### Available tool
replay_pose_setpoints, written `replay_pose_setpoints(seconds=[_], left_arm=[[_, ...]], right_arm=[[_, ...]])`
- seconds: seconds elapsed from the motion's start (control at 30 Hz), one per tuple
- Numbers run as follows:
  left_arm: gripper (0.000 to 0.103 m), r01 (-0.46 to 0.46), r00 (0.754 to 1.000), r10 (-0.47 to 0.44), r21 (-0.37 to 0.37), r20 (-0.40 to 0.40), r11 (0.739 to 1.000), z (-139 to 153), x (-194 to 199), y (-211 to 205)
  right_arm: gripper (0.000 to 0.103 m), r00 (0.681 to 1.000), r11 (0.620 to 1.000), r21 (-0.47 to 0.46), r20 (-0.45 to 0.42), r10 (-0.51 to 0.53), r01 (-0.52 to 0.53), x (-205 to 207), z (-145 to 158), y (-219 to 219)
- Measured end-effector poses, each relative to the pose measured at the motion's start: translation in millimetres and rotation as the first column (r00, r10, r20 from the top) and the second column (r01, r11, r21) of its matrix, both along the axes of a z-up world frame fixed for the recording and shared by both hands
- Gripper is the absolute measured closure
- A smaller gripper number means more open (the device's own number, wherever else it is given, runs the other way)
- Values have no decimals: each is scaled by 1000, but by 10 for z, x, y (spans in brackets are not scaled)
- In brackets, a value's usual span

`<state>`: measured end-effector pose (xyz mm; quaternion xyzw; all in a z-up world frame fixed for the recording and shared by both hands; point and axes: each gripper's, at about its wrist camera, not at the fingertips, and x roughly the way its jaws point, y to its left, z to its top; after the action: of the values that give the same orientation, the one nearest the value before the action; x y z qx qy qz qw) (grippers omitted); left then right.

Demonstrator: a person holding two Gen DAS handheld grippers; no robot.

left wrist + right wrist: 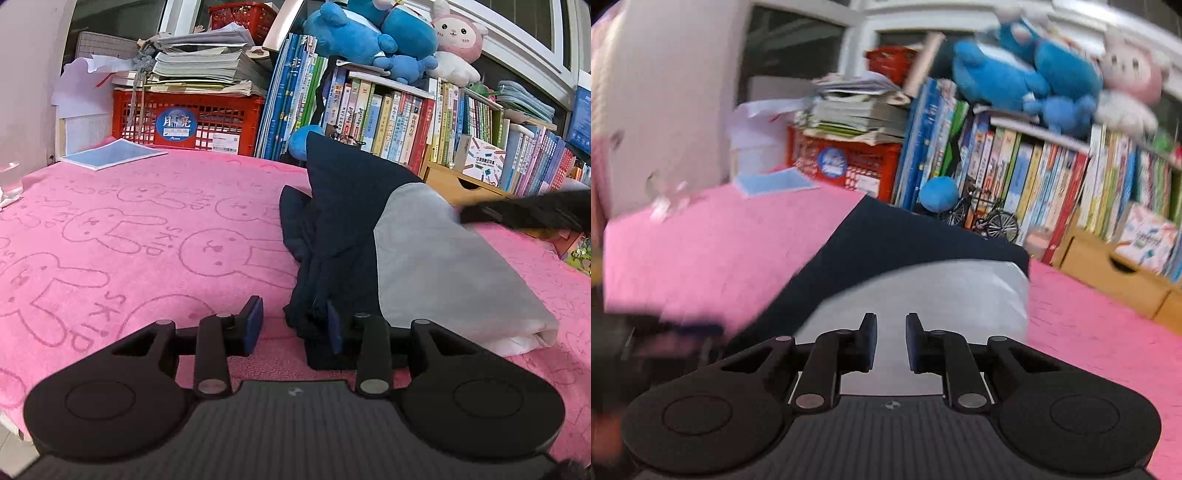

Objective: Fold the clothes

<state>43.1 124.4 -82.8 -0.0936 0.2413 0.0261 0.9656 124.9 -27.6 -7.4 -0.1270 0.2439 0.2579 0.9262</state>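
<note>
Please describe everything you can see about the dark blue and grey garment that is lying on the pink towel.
The garment is soft cloth, dark navy outside with a light grey lining showing. It lies partly folded in a long bundle on the pink towel, with rumpled navy folds on its left and a white layer at its near grey edge. The open left gripper is at its near end, one finger against the navy cloth. The right gripper hovers open over the grey part; contact cannot be told.

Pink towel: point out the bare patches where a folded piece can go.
Pink towel is bare between the blue booklet, red crate and navy garment. Right of the grey garment a strip is bare. The back edge by the books is crowded.
</note>
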Motion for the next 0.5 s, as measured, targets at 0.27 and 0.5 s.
replay_pose_setpoints(seconds=[0.27,0.5], left_arm=[[67,28,999,-28,20,31,999,-38,-71,20],[67,53,996,-54,27,66,998,-76,-106,32]], right_arm=[[85,989,992,-126,-146,4,-23,1093,-209,769],[85,985,989,-131,-165,41,-63,1506,-388,1059]])
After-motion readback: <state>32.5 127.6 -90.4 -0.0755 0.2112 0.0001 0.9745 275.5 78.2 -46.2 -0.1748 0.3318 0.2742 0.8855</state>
